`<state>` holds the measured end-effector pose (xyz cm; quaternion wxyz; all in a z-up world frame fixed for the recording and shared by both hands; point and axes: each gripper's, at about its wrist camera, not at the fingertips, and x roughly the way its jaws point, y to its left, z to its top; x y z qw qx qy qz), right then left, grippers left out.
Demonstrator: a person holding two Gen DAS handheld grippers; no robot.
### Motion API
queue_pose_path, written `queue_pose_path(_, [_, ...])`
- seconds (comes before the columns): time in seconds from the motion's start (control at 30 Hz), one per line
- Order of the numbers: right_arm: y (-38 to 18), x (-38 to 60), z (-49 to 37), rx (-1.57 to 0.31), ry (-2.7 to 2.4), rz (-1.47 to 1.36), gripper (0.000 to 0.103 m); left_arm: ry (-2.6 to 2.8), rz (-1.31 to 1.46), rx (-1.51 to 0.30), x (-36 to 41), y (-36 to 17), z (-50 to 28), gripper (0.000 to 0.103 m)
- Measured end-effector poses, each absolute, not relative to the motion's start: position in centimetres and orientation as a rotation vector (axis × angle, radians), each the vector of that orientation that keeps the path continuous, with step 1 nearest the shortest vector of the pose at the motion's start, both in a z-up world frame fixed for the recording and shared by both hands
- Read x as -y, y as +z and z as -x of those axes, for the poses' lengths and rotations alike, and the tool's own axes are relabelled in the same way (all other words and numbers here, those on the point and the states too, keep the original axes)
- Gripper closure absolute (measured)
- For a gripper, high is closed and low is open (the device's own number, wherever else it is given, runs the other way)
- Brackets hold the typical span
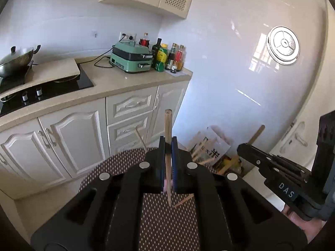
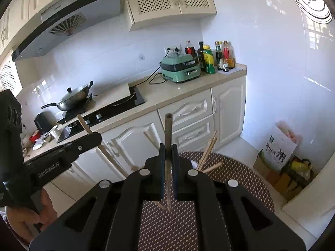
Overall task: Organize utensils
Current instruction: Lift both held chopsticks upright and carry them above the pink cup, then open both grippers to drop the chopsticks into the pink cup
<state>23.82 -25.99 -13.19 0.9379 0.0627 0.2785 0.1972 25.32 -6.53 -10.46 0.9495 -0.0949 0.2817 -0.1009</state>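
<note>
Left wrist view. The left gripper, black with blue-lined fingers, is clenched on a pale wooden chopstick. The stick stands nearly upright between the fingers, its blunt end well above the tips and its thin end hanging below them. Under the fingers lies a round brown mat with pale dots. A loose chopstick rests on it, just beside the hanging end. Another thin stick rises to the left of the fingers, and more lean to their right.

Right wrist view. The right gripper is likewise clenched, on a darker wooden chopstick held upright in the same way. Loose pale chopsticks lean just right of the fingers, over the dotted mat.

Judgement: each hand carries one stick, and the step in hand appears to be bringing the two together as a pair. To do it well, keep both grips firm, since a thin round stick may pivot between flat pads. Hold the sticks parallel with their blunt ends level before joining them. Steer the hanging tips clear of the loose sticks below.
</note>
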Motion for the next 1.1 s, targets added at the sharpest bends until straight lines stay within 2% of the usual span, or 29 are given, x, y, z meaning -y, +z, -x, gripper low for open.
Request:
queue_pose_path(0.3, [-13.2,26.8,-28.6,-0.549,0.387,-0.127,0.099,-0.166,0.219,-0.561,7.5,-10.9,-31.0,0.098])
queue_pose_path(0.6, [-15.7,26.7,-32.2,-0.603,0.402,-0.1,0.099,-0.12,0.217,-0.586,8.4,-12.7,-35.9,0.098])
queue_pose_path(0.93, [-19.3,25.2,-33.2,-0.717,0.446,-0.101,0.099,-0.104,0.171,-0.687,9.7,-16.8,-38.6,0.097])
queue_pose_path(1.1, [-20.9,24.3,-33.1,-0.758,0.448,-0.083,0.098,-0.116,0.15,-0.8,10.2,-19.2,-39.3,0.097])
